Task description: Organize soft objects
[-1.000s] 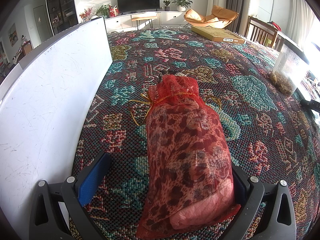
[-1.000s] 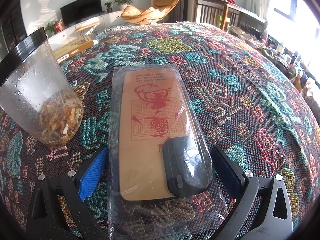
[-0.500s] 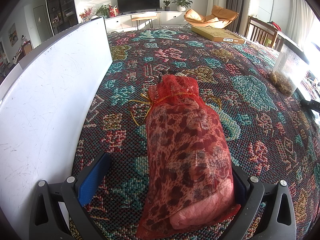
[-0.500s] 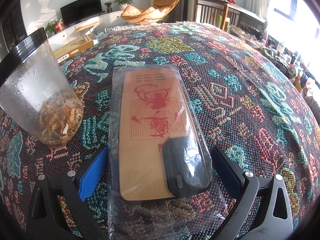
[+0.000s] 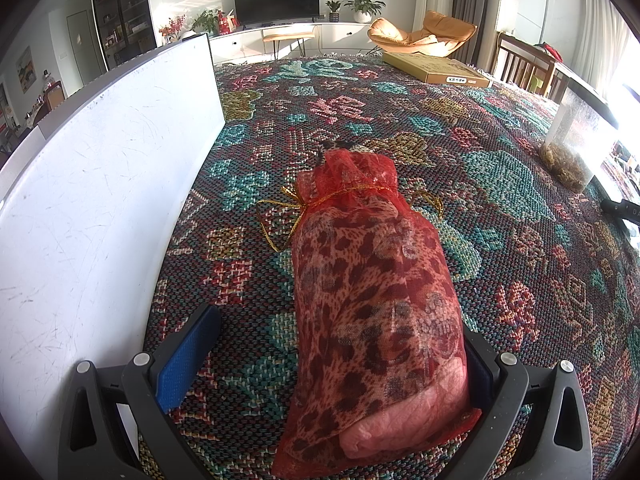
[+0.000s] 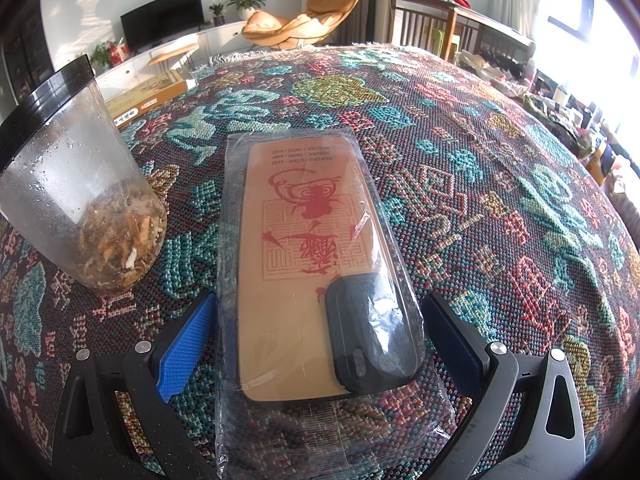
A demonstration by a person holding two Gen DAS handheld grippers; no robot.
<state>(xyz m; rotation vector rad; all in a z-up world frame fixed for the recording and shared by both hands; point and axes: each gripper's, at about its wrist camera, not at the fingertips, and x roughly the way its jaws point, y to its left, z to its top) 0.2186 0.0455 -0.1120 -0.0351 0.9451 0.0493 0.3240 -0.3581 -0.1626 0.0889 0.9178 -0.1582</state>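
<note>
Left wrist view gives me the woven patterned cloth [image 5: 400, 120] first, coarse and knobbly, filling everything from 9 to 3 o'clock, with a scuffed white board [image 5: 100, 200] standing along its 9 o'clock edge. Nothing has shifted since a second ago; both tools sit idle, so I judge no pickup has begun. At 6 o'clock the red mesh pouch [image 5: 372, 300] lies lengthwise, limp, gold cord at its neck, leopard-print fabric inside. My left gripper [image 5: 340, 364] is spread wide, its right pad touching the pouch, the left one apart. On the right wrist view, a crinkly clear-wrapped card pack [image 6: 312, 260] lies between the wide-open right gripper [image 6: 328, 344]; a frosted tub [image 6: 80, 192] stands at 9 o'clock.
</note>
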